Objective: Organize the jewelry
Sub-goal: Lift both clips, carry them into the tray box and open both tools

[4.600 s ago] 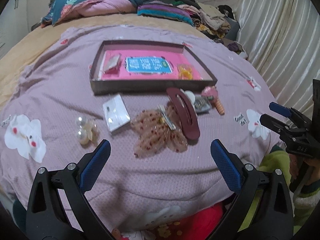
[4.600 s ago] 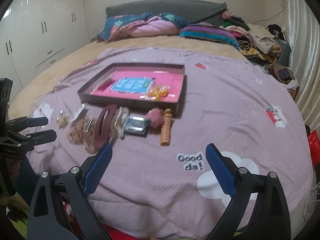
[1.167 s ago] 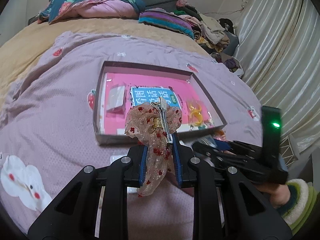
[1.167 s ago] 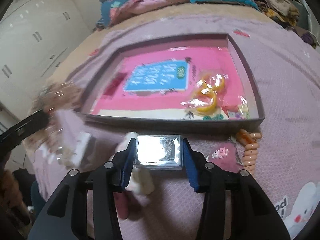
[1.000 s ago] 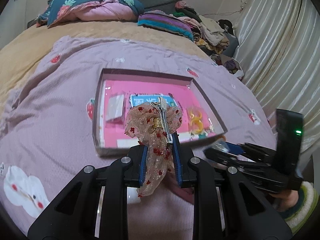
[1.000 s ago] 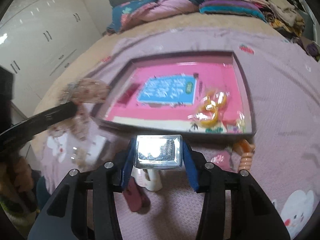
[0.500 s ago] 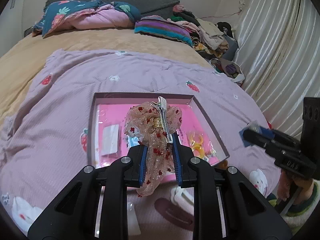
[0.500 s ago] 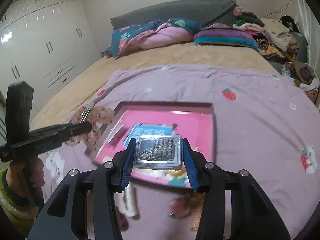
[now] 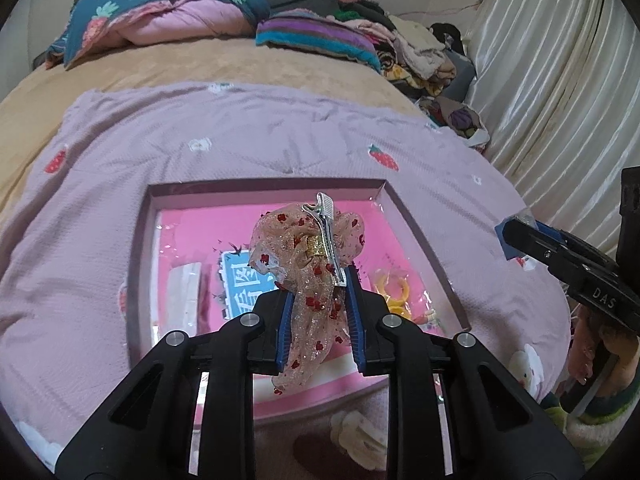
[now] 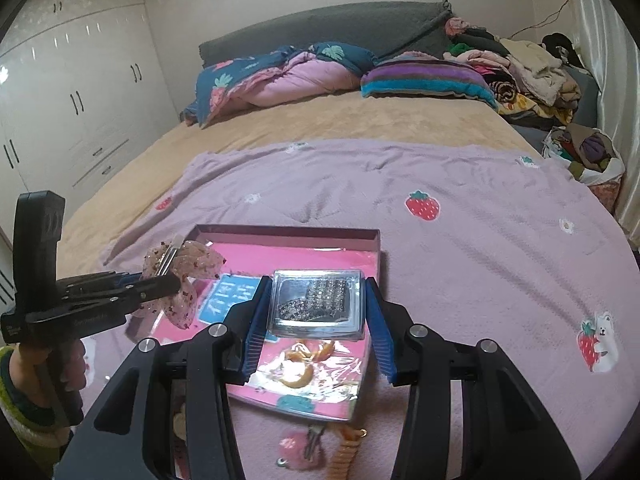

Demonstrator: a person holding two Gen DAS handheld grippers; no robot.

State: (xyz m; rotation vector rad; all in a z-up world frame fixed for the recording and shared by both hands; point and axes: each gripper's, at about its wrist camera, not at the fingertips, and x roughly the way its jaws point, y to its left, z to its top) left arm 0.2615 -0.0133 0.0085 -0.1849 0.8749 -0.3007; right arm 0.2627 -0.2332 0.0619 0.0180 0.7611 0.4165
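Note:
My left gripper (image 9: 320, 320) is shut on a sheer peach bow hair clip (image 9: 308, 264) with red spots and a silver clip, held above the pink-lined box (image 9: 138, 264). It also shows in the right wrist view (image 10: 182, 276). My right gripper (image 10: 316, 332) is shut on a clear case of rhinestone clips (image 10: 316, 304), held over the box (image 10: 288, 233). In the box lie a blue card (image 9: 240, 280), a white packet (image 9: 182, 300) and yellow hair ties in plastic (image 9: 394, 288).
A dark red hair clip (image 9: 320, 450) and a white clip (image 9: 356, 432) lie on the purple blanket (image 9: 280, 136) in front of the box. An orange coil tie (image 10: 346, 456) and a pink item (image 10: 292, 446) lie nearby. Pillows and clothes pile at the bed's far end.
Both grippers picked items off the blanket, the bow and the clear case, then lifted and carried them forward over the box in the last second.

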